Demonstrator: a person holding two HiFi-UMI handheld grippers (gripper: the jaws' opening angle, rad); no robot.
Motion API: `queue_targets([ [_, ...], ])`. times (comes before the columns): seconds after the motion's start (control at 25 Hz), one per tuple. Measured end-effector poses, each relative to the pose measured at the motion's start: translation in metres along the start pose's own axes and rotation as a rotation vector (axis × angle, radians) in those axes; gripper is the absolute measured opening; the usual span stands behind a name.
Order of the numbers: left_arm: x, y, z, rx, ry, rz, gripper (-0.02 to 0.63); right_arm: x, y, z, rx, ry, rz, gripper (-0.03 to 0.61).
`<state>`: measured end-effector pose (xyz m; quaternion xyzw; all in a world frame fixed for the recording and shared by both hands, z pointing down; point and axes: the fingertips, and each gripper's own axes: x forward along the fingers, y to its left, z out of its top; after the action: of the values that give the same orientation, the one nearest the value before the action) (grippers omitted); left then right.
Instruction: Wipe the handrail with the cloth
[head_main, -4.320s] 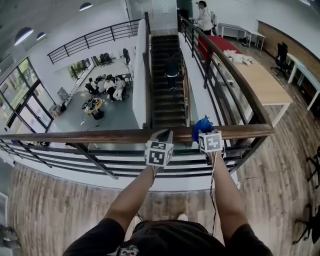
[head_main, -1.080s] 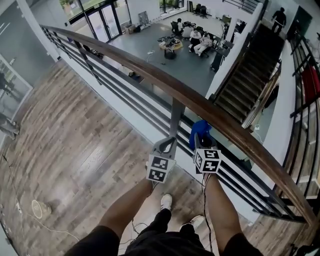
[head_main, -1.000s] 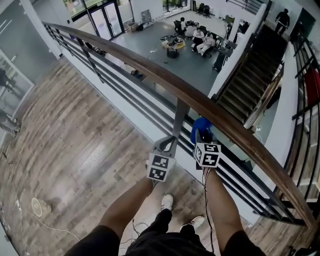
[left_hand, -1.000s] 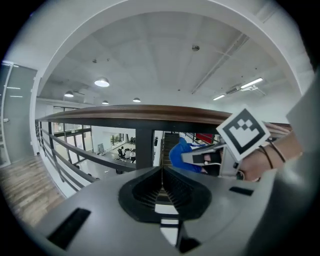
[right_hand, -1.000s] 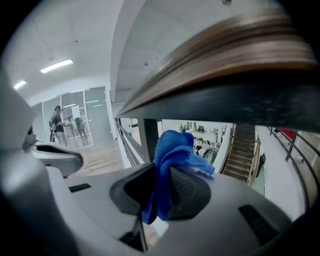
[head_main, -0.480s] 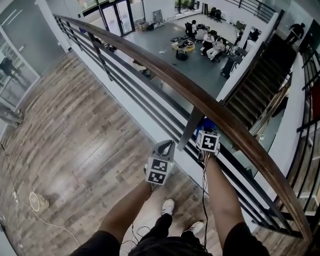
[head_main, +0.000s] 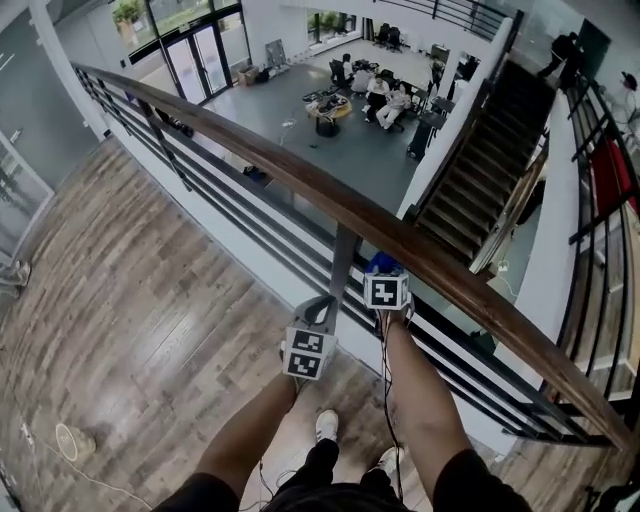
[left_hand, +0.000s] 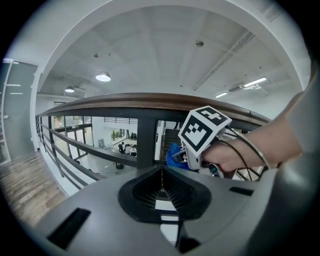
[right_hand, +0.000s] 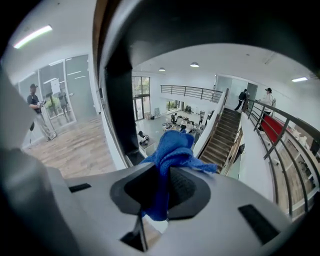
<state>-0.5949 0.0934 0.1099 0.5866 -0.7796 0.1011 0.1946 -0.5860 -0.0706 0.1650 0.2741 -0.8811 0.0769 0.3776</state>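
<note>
The head view looks steeply down across the handrail (head_main: 300, 182), which runs from 10 to 4 o'clock. The left gripper view faces it from just below, and the right gripper view sits close beside it. All three share the staircase (head_main: 480, 150).

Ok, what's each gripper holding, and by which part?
The right gripper is shut on the cloth, pinching a bunched fold. The left gripper is shut with nothing in it.

Cloth (head_main: 380, 263) just under the handrail (head_main: 270, 170) — left hand-held gripper (head_main: 320, 307) to its left.
</note>
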Motion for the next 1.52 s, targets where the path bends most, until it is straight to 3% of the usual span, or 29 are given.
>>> queue_targets([
  [0.76, 0.034, -0.179, 0.02, 0.084, -0.001, -0.185, 0.012, -0.113, -0.173, -0.132, 0.08, 0.021, -0.145, 0.069],
  [1.0, 0.043, -0.226, 0.004, 0.096, 0.017, -0.245, 0.012, -0.14, -0.203, -0.174, 0.088, 0.018, -0.175, 0.069],
  [1.52, 0.053, -0.338, 0.008, 0.14, 0.038, -0.344, 0.006, -0.203, -0.274, -0.239, 0.141, 0.014, -0.219, 0.069],
])
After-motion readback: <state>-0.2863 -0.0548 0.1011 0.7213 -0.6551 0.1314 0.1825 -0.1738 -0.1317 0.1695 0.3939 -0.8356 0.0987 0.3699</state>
